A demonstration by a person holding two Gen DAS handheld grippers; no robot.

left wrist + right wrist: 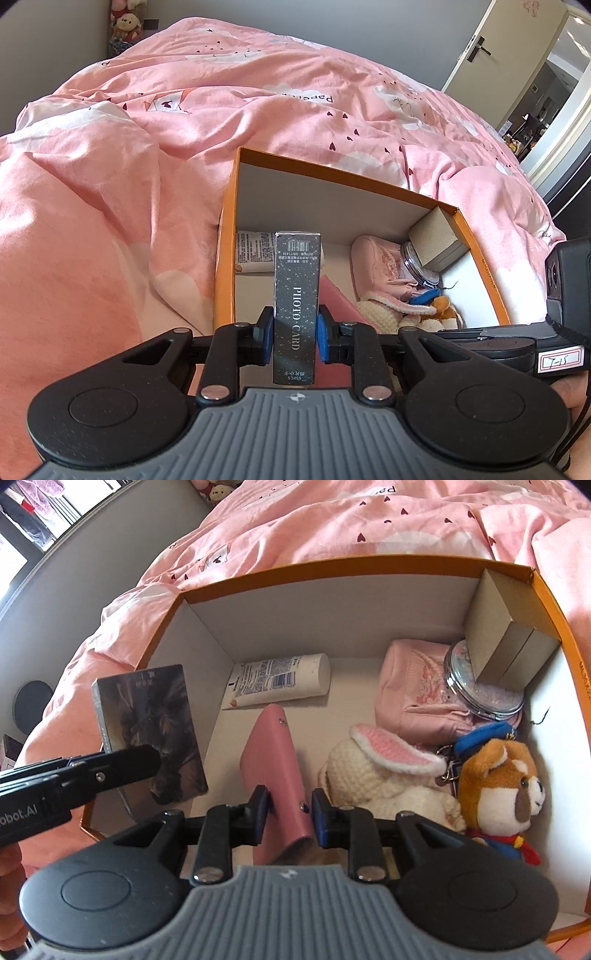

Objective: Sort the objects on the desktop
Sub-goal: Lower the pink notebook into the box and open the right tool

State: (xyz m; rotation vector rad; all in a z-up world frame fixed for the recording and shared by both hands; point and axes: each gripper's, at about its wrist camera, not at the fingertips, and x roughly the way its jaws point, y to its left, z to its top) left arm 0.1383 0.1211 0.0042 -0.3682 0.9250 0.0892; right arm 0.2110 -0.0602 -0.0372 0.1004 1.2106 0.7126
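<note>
My left gripper (295, 334) is shut on a dark photo card box (296, 295) and holds it upright over the left part of the orange box (227, 236). The card box also shows in the right wrist view (147, 727), at the orange box's (550, 602) left wall. My right gripper (289, 812) is shut on a pink leather wallet (275, 771), low inside the orange box. Inside lie a white lotion tube (280, 679), a pink pouch (413, 694), a round mirror (480, 686), a grey-brown carton (506, 638), a knitted bunny (376, 771) and a bear plush (506, 794).
The orange box sits on a bed with a rumpled pink duvet (147, 166). A door (476, 44) stands at the far right in the left wrist view. The right gripper's body (554, 325) shows at the right edge of the left wrist view.
</note>
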